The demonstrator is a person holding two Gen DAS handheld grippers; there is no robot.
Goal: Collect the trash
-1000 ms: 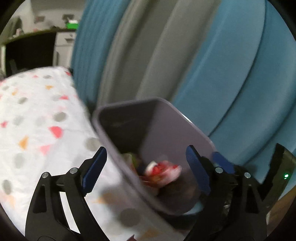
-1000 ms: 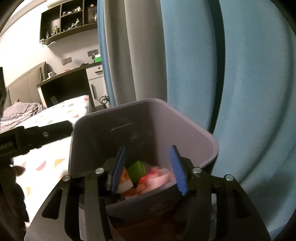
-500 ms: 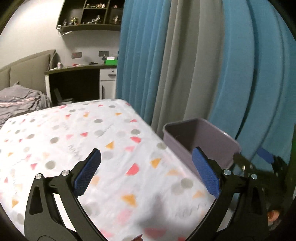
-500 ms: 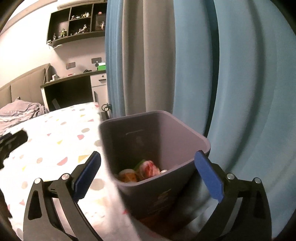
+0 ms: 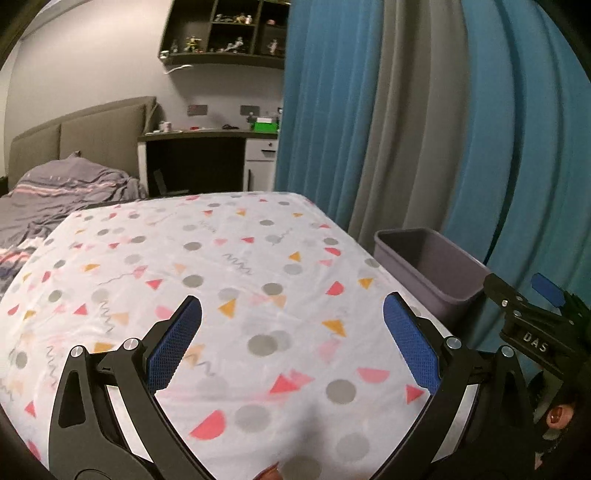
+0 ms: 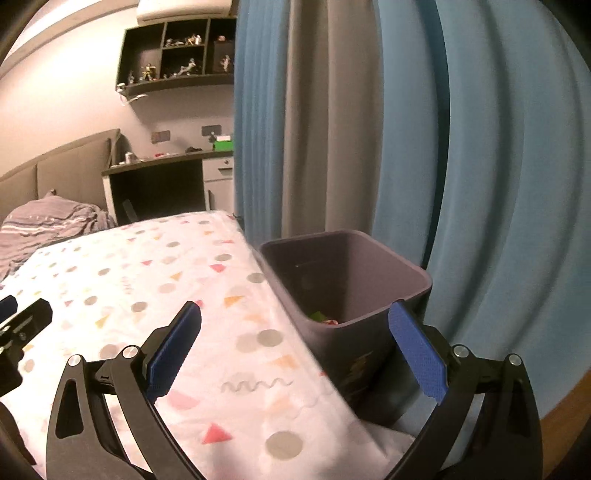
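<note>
A grey-purple trash bin (image 6: 354, 273) stands on the floor at the bed's right edge, against the curtain. A little green and red trash (image 6: 324, 319) shows at its bottom. My right gripper (image 6: 294, 312) hangs open and empty in front of the bin, its right finger level with the bin's near rim. My left gripper (image 5: 291, 306) is open and empty above the white sheet (image 5: 258, 258) with coloured shapes. In the left wrist view the bin (image 5: 436, 291) sits to the right, with the right gripper's tip (image 5: 532, 314) beside it. No loose trash shows on the sheet.
Blue and grey curtains (image 6: 443, 147) hang close behind the bin. A rumpled grey blanket (image 5: 66, 192) lies at the bed's far left by the headboard. A dark desk (image 5: 195, 162) and wall shelves (image 5: 221, 33) stand at the back. Wooden floor (image 6: 565, 424) shows lower right.
Both grippers have pulled back and up from over the bin. The right jaws have spread wide. The left gripper has swung left, so it now faces the bed instead of the bin.
</note>
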